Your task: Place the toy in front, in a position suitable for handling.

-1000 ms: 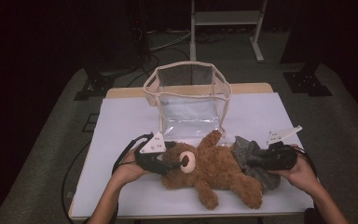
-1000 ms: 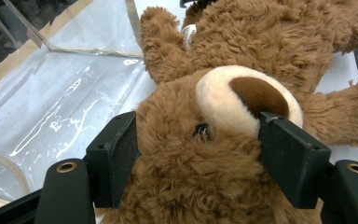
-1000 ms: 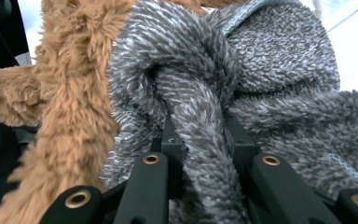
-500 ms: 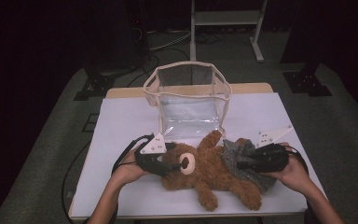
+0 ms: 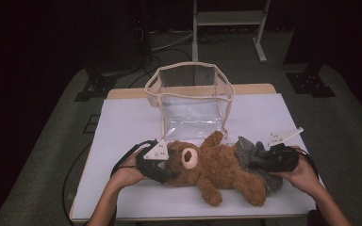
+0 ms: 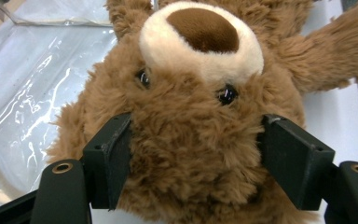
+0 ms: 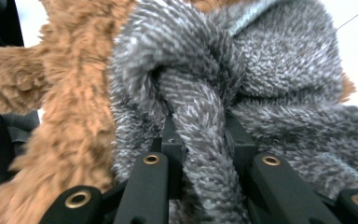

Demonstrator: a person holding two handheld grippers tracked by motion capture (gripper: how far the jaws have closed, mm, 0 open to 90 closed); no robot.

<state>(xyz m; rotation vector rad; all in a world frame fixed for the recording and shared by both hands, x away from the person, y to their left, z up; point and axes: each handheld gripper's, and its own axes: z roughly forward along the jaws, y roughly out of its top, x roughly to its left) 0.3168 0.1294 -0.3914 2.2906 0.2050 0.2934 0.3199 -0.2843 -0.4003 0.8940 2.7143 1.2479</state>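
A table (image 5: 122, 122) with a white top fills the middle of the high view, with dark floor around it. Toward its far edge stands a clear plastic box-shaped bag with cream fabric trim (image 5: 190, 96), open at the top and upright. Just in front of the bag lies a brown furry teddy bear with a cream muzzle (image 5: 217, 165), on its back across the near part of the table, head toward the person's left, one paw reaching up toward the bag. At the bear's legs sits a bunched grey fuzzy knitted cloth (image 5: 252, 150), touching the bear's fur.

The person's left hand (image 5: 125, 173) holds the left tool (image 5: 167, 170) at the bear's head. In the left gripper view its two black jaws stand wide apart on either side of the head, pressed into the fur below the eyes, so it pinches the bear. The person's right hand (image 5: 304, 173) holds the right tool (image 5: 257, 162) at the cloth; in the right gripper view its jaws stand close together, with a thick fold of the grey cloth squeezed between them.
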